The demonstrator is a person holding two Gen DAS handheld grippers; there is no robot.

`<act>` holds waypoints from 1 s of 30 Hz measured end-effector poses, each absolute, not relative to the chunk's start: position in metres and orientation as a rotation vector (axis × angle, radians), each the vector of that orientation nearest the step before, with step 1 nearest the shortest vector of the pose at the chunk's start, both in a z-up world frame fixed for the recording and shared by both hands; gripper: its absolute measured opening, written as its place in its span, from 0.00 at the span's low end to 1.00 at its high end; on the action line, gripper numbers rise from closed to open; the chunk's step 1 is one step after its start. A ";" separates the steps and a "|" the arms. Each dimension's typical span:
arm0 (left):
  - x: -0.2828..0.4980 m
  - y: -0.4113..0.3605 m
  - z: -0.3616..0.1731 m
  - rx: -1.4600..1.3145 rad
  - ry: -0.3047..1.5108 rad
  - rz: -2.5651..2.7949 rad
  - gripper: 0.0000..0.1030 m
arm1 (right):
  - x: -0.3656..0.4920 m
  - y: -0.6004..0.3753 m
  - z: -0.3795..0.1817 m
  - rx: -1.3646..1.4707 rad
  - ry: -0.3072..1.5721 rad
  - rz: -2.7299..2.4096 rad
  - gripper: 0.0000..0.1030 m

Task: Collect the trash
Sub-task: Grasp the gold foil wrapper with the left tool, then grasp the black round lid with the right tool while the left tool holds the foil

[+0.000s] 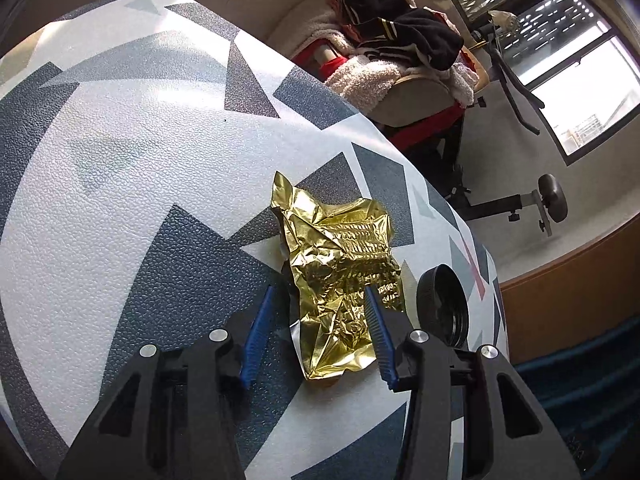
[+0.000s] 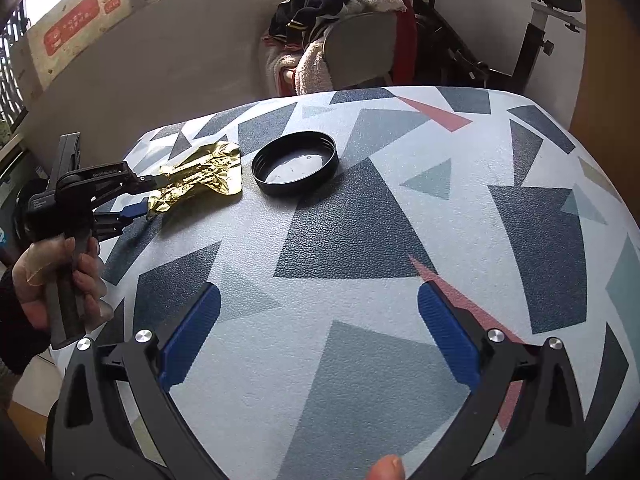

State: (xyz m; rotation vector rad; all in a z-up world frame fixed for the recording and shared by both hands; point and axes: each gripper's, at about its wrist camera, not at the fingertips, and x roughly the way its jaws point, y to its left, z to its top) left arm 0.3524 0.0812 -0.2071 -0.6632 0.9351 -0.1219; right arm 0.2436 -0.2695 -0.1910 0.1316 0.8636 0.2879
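A crumpled gold foil wrapper (image 1: 340,248) (image 2: 200,176) lies on the patterned table (image 1: 120,120) near its edge. My left gripper (image 1: 319,292) (image 2: 147,195) straddles the wrapper's near end. Its right pad (image 1: 376,332) rests against the foil, while the left pad (image 1: 260,328) stands a little apart from it. A round black lid (image 1: 444,304) (image 2: 296,168) lies upside down just beside the wrapper. My right gripper (image 2: 319,288) hovers wide open over the table's middle, nothing between its fingers, well short of the lid.
A chair piled with clothes and towels (image 1: 380,52) (image 2: 344,20) stands beyond the table's far edge, with an exercise bike (image 2: 540,20) beside it. A person's hand (image 2: 60,272) holds the left gripper's handle at the left table edge.
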 end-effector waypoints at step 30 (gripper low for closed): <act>0.245 0.100 -0.089 -0.213 0.650 -0.225 0.01 | 0.397 -0.169 -0.209 -0.068 0.907 0.135 0.94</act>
